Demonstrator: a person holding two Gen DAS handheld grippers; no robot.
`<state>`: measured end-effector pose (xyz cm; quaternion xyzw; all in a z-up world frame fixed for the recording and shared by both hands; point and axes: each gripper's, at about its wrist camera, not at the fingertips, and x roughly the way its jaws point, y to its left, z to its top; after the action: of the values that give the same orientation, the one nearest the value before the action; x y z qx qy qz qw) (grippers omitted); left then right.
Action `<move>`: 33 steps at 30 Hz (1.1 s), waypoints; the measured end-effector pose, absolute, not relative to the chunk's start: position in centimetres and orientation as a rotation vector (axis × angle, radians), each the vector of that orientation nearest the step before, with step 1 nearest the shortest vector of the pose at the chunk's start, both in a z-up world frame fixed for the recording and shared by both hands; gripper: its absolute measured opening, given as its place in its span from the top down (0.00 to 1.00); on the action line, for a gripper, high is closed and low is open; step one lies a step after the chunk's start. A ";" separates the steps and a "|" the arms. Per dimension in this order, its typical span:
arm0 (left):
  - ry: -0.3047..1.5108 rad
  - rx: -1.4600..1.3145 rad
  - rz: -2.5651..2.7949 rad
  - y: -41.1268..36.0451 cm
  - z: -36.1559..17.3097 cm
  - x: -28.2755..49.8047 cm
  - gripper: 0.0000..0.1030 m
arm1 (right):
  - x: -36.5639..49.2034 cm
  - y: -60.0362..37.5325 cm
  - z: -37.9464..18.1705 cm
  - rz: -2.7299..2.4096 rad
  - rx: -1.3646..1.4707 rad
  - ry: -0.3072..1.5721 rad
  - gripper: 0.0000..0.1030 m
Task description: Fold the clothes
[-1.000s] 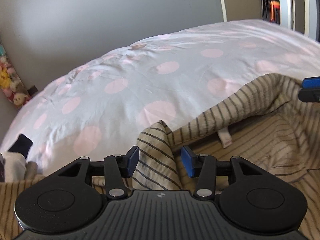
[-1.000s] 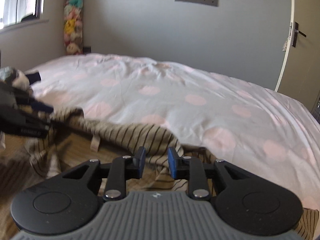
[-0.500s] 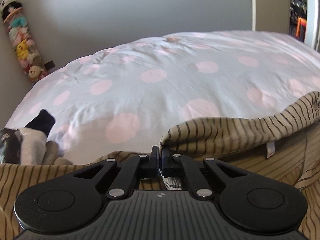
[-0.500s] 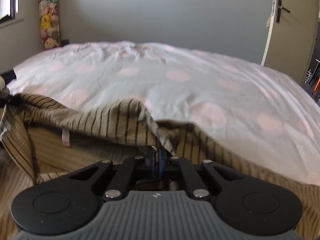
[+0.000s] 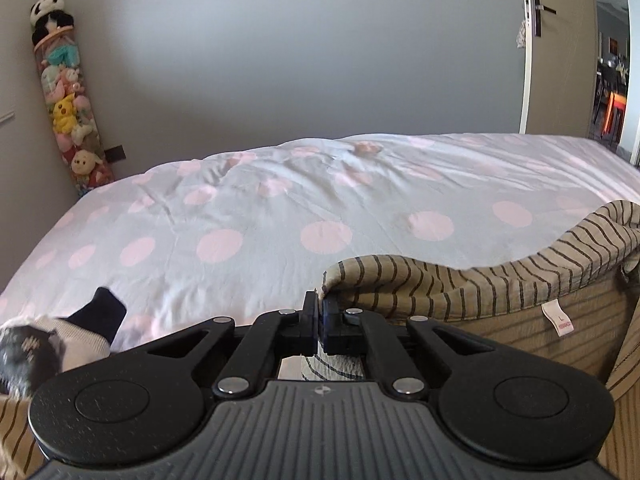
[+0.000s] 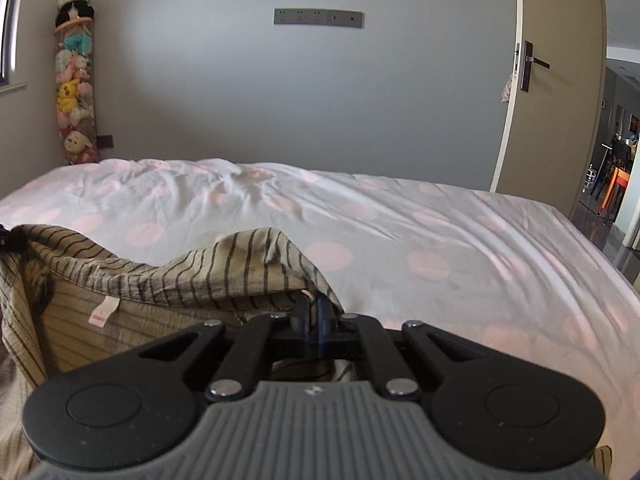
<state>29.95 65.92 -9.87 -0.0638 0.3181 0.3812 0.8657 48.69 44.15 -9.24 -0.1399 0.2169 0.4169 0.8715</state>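
Observation:
A beige garment with thin dark stripes (image 5: 460, 280) is lifted off the bed by one edge, and a white size label (image 5: 558, 320) shows on its inner side. My left gripper (image 5: 319, 312) is shut on the left end of that raised edge. In the right wrist view the same striped garment (image 6: 180, 276) hangs between both grips, its label (image 6: 103, 310) facing me. My right gripper (image 6: 314, 312) is shut on the cloth's right end, and the fabric drapes over the fingertips. The rest of the garment sags out of sight below the gripper bodies.
The bed's cover (image 5: 280, 216) is pale with pink dots and stretches away to the grey wall. A pile of other clothes with a dark sock (image 5: 96, 312) lies at the left. A tall tube of plush toys (image 5: 68, 96) stands in the corner. An open door (image 6: 560, 80) is at the right.
Both grippers closed on the striped garment's edge, then rose and lifted it off the bed. The views tilted up, so the wall and the door now show.

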 end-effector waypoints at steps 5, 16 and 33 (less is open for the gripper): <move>0.715 -0.081 0.789 66.8 -13.1 33.3 1.00 | 50.5 46.7 -12.5 0.837 -0.343 0.466 0.96; 0.837 -0.119 0.711 68.6 -18.6 35.5 0.93 | 53.0 47.8 -18.1 0.847 -0.346 0.600 0.91; 0.792 -0.043 0.818 70.7 -6.1 20.6 0.54 | 51.6 36.7 -10.7 0.801 -0.206 0.612 0.37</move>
<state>20.55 70.67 -6.08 -0.0201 0.3748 0.3874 0.8420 51.63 36.68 -10.70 -0.0984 0.2927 0.3831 0.8706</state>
